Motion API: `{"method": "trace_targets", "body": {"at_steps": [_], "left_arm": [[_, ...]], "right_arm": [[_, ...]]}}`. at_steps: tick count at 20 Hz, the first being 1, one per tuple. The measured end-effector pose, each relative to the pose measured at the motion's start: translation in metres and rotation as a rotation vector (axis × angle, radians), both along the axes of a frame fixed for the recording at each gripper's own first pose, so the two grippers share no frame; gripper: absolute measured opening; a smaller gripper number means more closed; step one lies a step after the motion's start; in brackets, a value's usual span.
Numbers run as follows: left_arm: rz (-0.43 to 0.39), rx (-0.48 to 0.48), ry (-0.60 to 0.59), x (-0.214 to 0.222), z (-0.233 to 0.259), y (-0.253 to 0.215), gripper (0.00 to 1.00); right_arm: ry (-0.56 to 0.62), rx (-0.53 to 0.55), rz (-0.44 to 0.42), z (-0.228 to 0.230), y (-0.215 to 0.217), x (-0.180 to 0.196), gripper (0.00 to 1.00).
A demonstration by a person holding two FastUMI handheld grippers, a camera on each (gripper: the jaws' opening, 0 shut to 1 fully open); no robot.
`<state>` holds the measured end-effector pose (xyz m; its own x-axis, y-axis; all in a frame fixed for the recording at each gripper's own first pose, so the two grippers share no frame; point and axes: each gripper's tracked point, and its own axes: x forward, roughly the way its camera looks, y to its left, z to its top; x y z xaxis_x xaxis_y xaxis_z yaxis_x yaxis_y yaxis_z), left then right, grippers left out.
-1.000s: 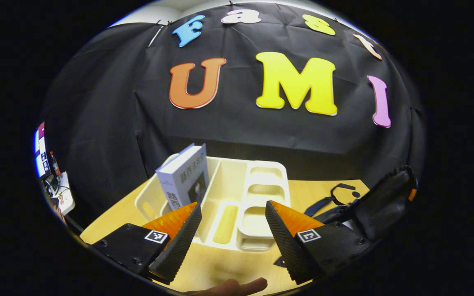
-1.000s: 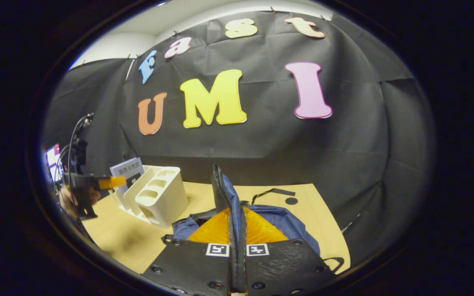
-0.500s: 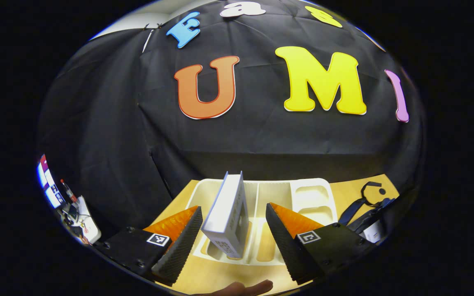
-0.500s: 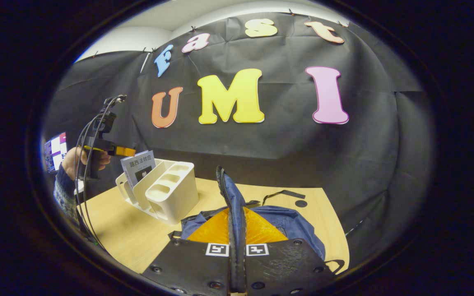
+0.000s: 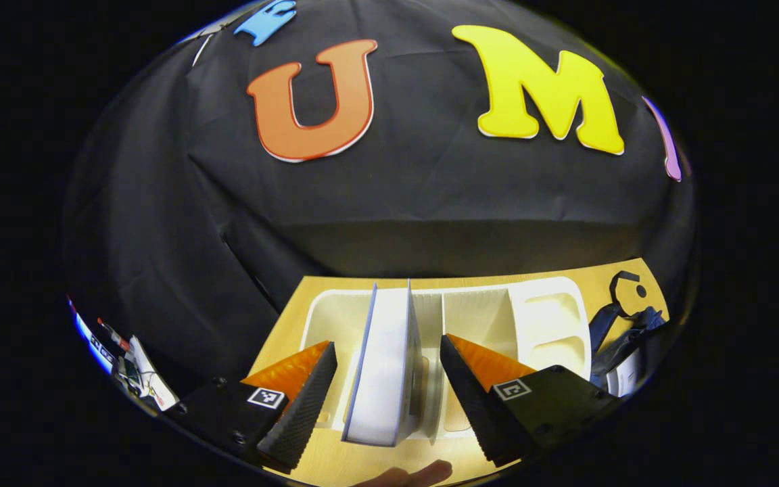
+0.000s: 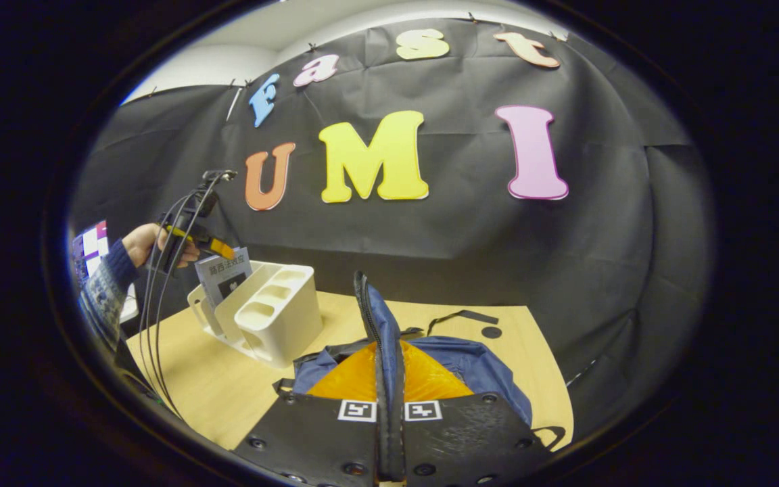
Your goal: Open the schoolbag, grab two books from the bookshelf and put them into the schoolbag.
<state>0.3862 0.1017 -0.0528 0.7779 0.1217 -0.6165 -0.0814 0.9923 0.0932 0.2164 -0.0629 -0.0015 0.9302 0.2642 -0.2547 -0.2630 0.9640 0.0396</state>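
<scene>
Schoolbag [image 6: 460, 365], dark blue fabric with black zip edging, lies on the light wooden tabletop [image 6: 214, 385] near the right gripper [image 6: 389, 406]. That gripper's two fingers are pressed together on an upright flap of the bag's opening, holding the zip edge raised above the rest of the bag. In the left gripper view part of the same bag [image 5: 623, 338] shows at the far right, beside the rack.

To the left of the bag stands the cream plastic desktop bookshelf [image 6: 274, 318], a rack with several slots. One white-covered book [image 5: 386, 368] stands upright in a slot of the rack [image 5: 545, 318], its page edge turned toward the left gripper [image 5: 387, 399]. That gripper's fingers [image 5: 301, 406] are spread wide, one on each side of the book, with a gap between each finger and the book; neither touches it. In the right gripper view the left gripper [image 6: 210, 243] is seen from afar, just above the book [image 6: 224, 281], held by a hand [image 6: 146, 243] in a dark patterned sleeve [image 6: 102, 291], with cables [image 6: 159, 304] hanging down from it.
</scene>
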Motion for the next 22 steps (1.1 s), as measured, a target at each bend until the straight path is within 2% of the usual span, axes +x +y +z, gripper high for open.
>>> {"method": "trace_targets", "body": {"at_steps": [3, 6, 8, 10, 11, 12, 13, 14, 18, 22], "left_arm": [[-0.037, -0.039, 0.074, -0.001, -0.018, -0.009, 0.94], [-0.047, -0.068, 0.083, 0.001, -0.025, -0.017, 0.78], [-0.053, -0.056, 0.100, 0.002, -0.029, -0.016, 0.72], [-0.069, -0.045, 0.118, 0.003, -0.032, -0.017, 0.56], [-0.081, -0.057, 0.127, 0.001, -0.032, -0.021, 0.58], [-0.096, -0.069, 0.133, -0.001, -0.031, -0.026, 0.47], [-0.100, -0.070, 0.154, -0.005, -0.032, -0.028, 0.51], [-0.108, -0.079, 0.171, -0.008, -0.033, -0.029, 0.45], [-0.062, -0.142, 0.148, -0.029, -0.025, -0.023, 0.43], [-0.009, -0.258, 0.144, -0.066, -0.026, -0.016, 0.43]], "right_arm": [[-0.007, -0.011, 0.009, -0.001, 0.004, -0.002, 0.01], [0.000, -0.010, 0.013, -0.005, 0.004, -0.002, 0.00], [0.006, -0.006, 0.012, -0.006, 0.004, -0.001, 0.00], [0.005, -0.010, 0.012, -0.007, 0.003, -0.001, 0.00], [0.005, -0.009, 0.009, -0.008, 0.002, -0.002, 0.00], [0.007, -0.010, 0.006, -0.009, 0.000, -0.003, 0.00], [0.008, -0.006, 0.006, -0.009, -0.001, -0.003, 0.00], [0.013, 0.009, 0.013, -0.010, 0.000, -0.005, 0.00], [0.038, 0.049, 0.008, -0.019, -0.006, -0.004, 0.00], [0.050, 0.092, 0.014, -0.024, -0.008, -0.003, 0.00]]}}
